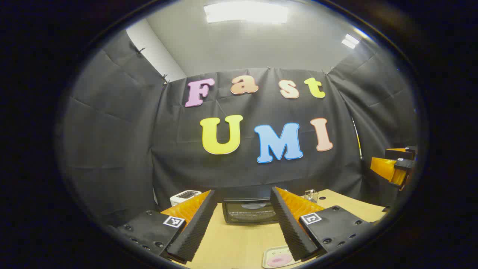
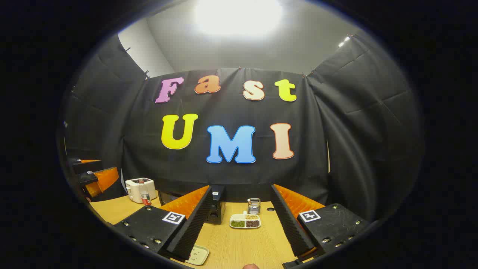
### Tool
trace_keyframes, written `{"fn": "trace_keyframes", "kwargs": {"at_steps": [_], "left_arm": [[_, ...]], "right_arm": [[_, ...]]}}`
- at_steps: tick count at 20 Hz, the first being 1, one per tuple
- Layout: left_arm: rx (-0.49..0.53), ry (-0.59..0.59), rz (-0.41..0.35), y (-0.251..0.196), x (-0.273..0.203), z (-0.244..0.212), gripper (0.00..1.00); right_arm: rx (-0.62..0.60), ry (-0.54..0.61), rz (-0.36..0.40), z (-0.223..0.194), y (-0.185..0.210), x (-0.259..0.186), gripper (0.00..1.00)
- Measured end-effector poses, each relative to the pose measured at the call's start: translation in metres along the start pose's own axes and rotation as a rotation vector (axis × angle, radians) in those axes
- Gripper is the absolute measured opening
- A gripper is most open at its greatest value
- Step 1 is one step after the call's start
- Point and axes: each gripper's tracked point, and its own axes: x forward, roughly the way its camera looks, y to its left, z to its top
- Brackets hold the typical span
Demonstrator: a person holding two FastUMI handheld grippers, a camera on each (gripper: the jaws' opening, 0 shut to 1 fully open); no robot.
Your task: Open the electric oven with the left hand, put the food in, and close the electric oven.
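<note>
The black electric oven (image 1: 249,211) stands on the wooden table with its door shut, straight ahead between my left gripper's fingers. My left gripper (image 1: 243,190) is open, holds nothing, and is well short of the oven. A pale tray with pink food (image 1: 278,257) lies on the table just below it. In the right gripper view the oven's right end (image 2: 216,209) shows behind one finger, and the pale tray (image 2: 198,254) sits near the bottom. My right gripper (image 2: 241,186) is open with nothing between its fingers. The left gripper (image 2: 91,175) hangs at the far left.
A white toaster (image 2: 140,189) with a small bottle (image 2: 145,196) in front stands left of the oven. A divided dish of beans (image 2: 245,221) and a wire holder (image 2: 254,205) sit right of it. The right gripper (image 1: 396,166) shows at the far right.
</note>
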Motion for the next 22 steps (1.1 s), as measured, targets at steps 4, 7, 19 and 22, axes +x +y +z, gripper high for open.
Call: {"fn": "trace_keyframes", "kwargs": {"at_steps": [4, 7, 19, 22], "left_arm": [[0.01, -0.003, 0.005, -0.009, -0.002, 0.005, 1.0], [0.013, -0.005, 0.008, -0.018, -0.004, 0.008, 1.0], [0.013, -0.005, 0.011, -0.05, 0.022, 0.003, 1.0], [-0.009, -0.006, 0.003, -0.047, 0.052, -0.004, 1.0]], "right_arm": [[0.006, -0.007, 0.007, 0.003, -0.009, -0.001, 0.95], [0.005, -0.008, 0.014, 0.003, -0.016, -0.001, 0.95], [0.028, -0.009, 0.045, -0.008, -0.036, 0.012, 0.95], [0.027, -0.006, 0.048, -0.01, -0.03, 0.021, 0.95]]}}
